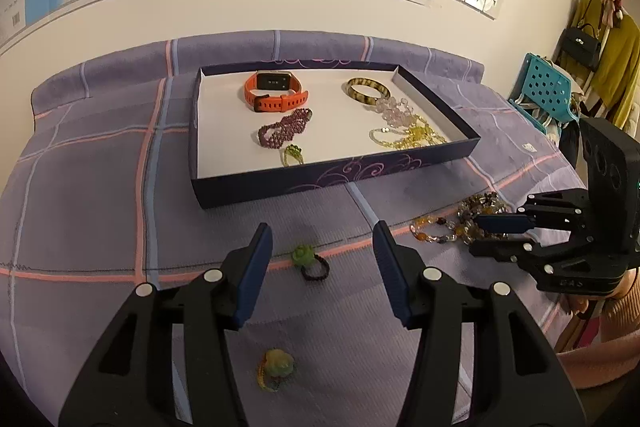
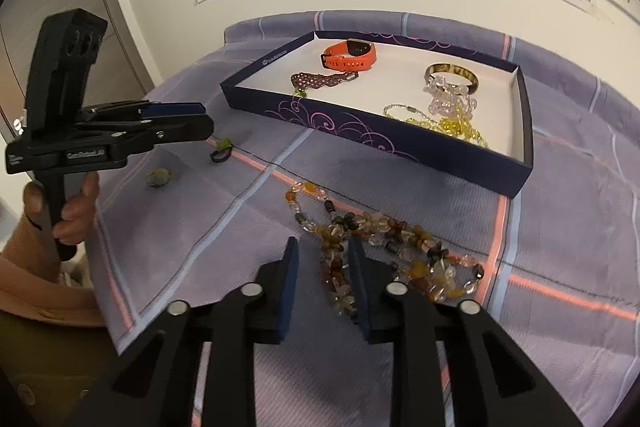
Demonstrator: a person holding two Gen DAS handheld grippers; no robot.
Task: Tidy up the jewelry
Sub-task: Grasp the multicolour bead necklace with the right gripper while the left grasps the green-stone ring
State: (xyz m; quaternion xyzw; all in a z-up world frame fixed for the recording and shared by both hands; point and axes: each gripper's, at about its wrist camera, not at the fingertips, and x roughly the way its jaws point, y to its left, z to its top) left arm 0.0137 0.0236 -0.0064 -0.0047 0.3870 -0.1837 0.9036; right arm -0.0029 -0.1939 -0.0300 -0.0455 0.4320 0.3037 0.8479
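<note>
Where the left wrist view is taken first, the left gripper (image 1: 322, 247) is seen with jaws spread wide and nothing held, above a purple checked cloth (image 1: 100, 187). A green ring on a dark band (image 1: 309, 261) is laid on the cloth between the fingertips, untouched. A yellow-green ornament (image 1: 276, 367) is laid nearer the camera. A dark blue tray (image 1: 320, 183) is set further back; within it are listed an orange watch (image 1: 274, 91), a purple beaded bracelet (image 1: 284, 127), a small green ring (image 1: 293, 155), a tortoiseshell bangle (image 1: 368, 89), clear pink beads (image 1: 394, 111) and a yellow bead strand (image 1: 412, 137). At right, the right gripper (image 1: 480, 237) is seen side-on over an amber stone necklace (image 1: 452, 223); its jaw state cannot be told from here.

In the right wrist view, the right gripper (image 2: 322, 249) is shown with jaws partly open, nothing clamped; the amber stone necklace (image 2: 384, 247) is spread on the cloth (image 2: 560, 247), one strand lying between the fingers. The tray (image 2: 400, 143) is placed beyond, holding the watch (image 2: 350, 55), bracelet (image 2: 320, 79), bangle (image 2: 452, 73) and yellow strand (image 2: 452, 125). At left, the left gripper (image 2: 206, 121) is held by a hand (image 2: 72, 211); the dark-banded ring (image 2: 222, 151) and ornament (image 2: 158, 177) are laid below it.
</note>
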